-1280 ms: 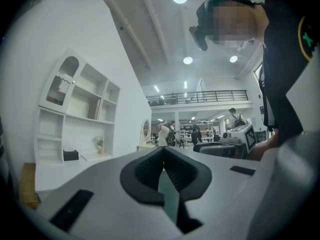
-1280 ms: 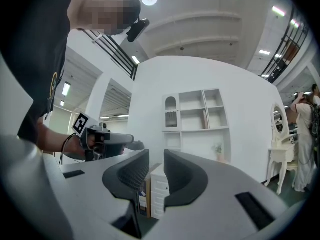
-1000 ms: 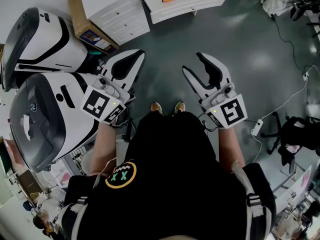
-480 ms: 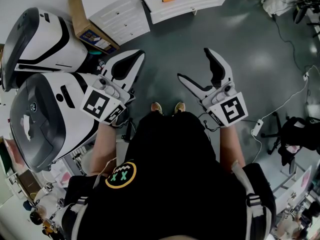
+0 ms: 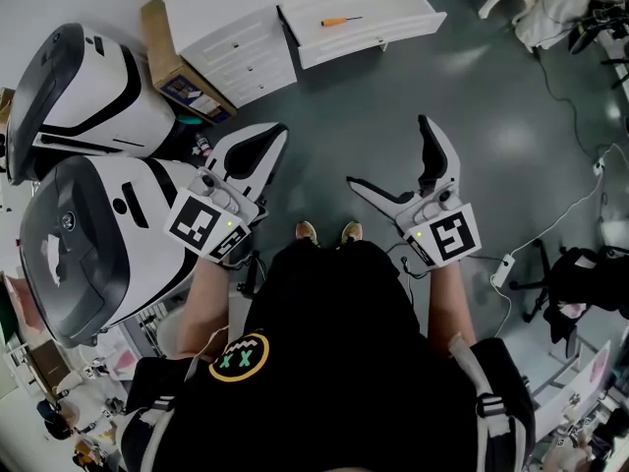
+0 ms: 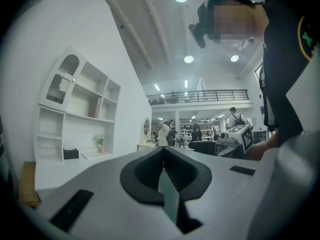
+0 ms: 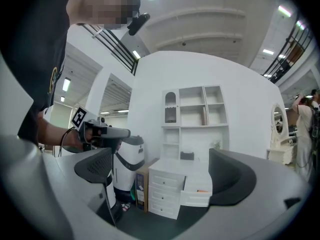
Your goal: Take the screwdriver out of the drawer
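Screwdriver point(image 5: 341, 21) lay in the open drawer point(image 5: 395, 18) at twelve o'clock, so I had just been spreading my empty right gripper point(image 5: 388, 151) for it, left gripper point(image 5: 274, 132) clenched idle.

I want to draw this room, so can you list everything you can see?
screwdriver: one, orange handle, lying in the open drawer
drawer: one, white, pulled out of the chest
chest of drawers: one, white, top of the head view
cardboard box: one, brown, left of the chest
big machines: two, white and black, on the left
power strip: one, white, far right
shoes: two, light brown, middle of the head view
left tongs: one, white and black, shut, empty
right tongs: one, white and black, just been opening, wide apart, nothing between
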Demonstrator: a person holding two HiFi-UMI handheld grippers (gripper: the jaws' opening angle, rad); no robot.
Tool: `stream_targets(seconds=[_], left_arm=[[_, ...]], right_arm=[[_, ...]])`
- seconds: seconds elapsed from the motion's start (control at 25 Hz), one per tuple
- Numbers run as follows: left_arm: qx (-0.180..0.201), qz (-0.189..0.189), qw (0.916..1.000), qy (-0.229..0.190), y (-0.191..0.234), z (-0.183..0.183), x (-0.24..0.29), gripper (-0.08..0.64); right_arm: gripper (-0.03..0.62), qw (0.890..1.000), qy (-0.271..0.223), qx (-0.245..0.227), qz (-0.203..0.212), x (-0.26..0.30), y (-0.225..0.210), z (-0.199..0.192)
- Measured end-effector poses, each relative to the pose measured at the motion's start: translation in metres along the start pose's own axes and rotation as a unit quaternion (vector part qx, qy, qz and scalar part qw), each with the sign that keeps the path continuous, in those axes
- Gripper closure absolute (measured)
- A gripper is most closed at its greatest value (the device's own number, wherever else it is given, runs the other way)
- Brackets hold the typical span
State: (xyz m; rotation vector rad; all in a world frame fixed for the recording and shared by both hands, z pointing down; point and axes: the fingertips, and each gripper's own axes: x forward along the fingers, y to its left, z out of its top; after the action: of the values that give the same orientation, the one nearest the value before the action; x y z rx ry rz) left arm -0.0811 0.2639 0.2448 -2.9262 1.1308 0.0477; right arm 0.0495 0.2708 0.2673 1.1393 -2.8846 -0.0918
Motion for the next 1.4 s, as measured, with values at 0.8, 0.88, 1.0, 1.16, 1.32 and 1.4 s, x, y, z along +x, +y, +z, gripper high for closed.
stream_targets(seconds=[0.8, 0.88, 1.0, 1.16, 1.32, 1.4], left_arm=[[0.005, 0.004, 1.0, 0.003, -0.009, 0.001, 0.013, 0.541], [0.006, 0.005, 1.0, 0.004, -0.013, 0.002, 0.017, 0.541], [0.008, 0.007, 0.9999, 0.004, -0.019, 0.003, 0.025, 0.541], [0.009, 0.011, 0.9999, 0.005, -0.029, 0.002, 0.034, 0.541], [0.012, 0.016, 0.9998, 0.007, -0.042, 0.001, 0.044, 0.541], [0.014, 0.018, 0.9997, 0.008, -0.047, 0.0, 0.047, 0.541]], right_arm=[[0.009, 1.0, 0.004, 0.001, 0.005, -0.013, -0.014, -0.006], [0.009, 1.0, 0.003, 0.0, 0.007, -0.017, -0.018, -0.006], [0.01, 1.0, 0.002, 0.0, 0.011, -0.024, -0.023, -0.005], [0.011, 1.0, 0.001, -0.001, 0.015, -0.036, -0.032, -0.008], [0.009, 1.0, -0.001, 0.0, 0.019, -0.05, -0.043, -0.01], [0.011, 1.0, 0.0, 0.0, 0.02, -0.055, -0.049, -0.013]])
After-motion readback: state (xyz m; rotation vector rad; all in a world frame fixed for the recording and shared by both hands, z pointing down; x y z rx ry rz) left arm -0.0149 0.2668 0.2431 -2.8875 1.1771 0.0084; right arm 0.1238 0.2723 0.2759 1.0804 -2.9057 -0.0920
